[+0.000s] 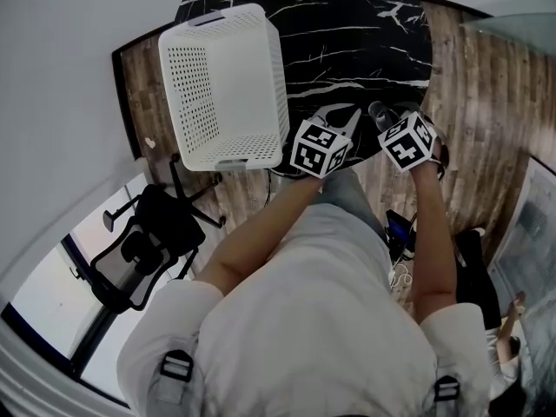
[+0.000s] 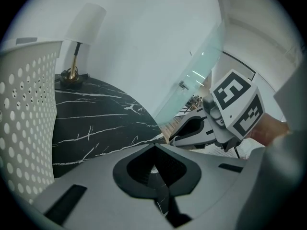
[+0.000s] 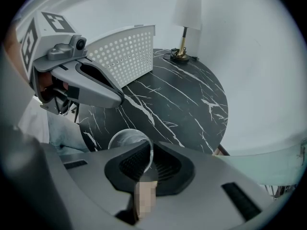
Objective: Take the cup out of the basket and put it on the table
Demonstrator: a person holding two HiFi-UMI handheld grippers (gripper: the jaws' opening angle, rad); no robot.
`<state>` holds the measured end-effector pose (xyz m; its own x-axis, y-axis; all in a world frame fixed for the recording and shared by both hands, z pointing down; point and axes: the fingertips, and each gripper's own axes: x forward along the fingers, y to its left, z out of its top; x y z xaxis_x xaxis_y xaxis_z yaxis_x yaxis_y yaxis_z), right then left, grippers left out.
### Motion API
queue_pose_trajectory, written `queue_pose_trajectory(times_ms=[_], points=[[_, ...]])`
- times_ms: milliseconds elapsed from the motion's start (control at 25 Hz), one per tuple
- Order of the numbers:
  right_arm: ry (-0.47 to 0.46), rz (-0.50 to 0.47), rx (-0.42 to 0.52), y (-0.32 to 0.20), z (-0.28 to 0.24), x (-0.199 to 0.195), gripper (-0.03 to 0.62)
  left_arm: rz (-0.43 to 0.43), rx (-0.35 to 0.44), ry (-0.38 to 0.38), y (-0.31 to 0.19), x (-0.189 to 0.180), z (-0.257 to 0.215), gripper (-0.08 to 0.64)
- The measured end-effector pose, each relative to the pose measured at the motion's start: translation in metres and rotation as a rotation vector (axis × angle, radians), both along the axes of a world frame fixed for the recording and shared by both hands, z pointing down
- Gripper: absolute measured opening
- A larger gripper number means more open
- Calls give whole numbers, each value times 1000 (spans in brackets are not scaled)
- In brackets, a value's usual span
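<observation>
A clear glass cup is pinched by its wall in my right gripper, which is shut on it. In the head view the cup hangs over the near edge of the black marble table, outside the white perforated basket. That basket stands on the table's left side and looks empty from above. My left gripper hovers just left of the right one, beside the basket's near right corner. Seen in its own view, the left gripper has its jaws closed with nothing between them.
A small lamp with a white shade and brass foot stands at the table's far edge. A black office chair sits on the wooden floor at lower left. A glass panel rises to the right of the table.
</observation>
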<state>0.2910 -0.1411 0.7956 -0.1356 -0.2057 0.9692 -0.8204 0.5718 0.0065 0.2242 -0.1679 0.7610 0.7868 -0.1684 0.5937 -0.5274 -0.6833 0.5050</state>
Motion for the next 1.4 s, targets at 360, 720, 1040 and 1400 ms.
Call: queue_pose_trajectory(times_ms=[360,720,1040,1400], points=[[14,-7,-19,0,10,1,26,-6,-20,-2,1,-2,6,5],[22,-5,-12,-5,14,2,26,-19,-30,-5,1,-7,10,5],[17,18,19,-6,12,5,29,-23,-17,5,2,-9,2,5],[-13,72,100,-3,-26,8,38,-14,24,36,9,-12,-28,5]])
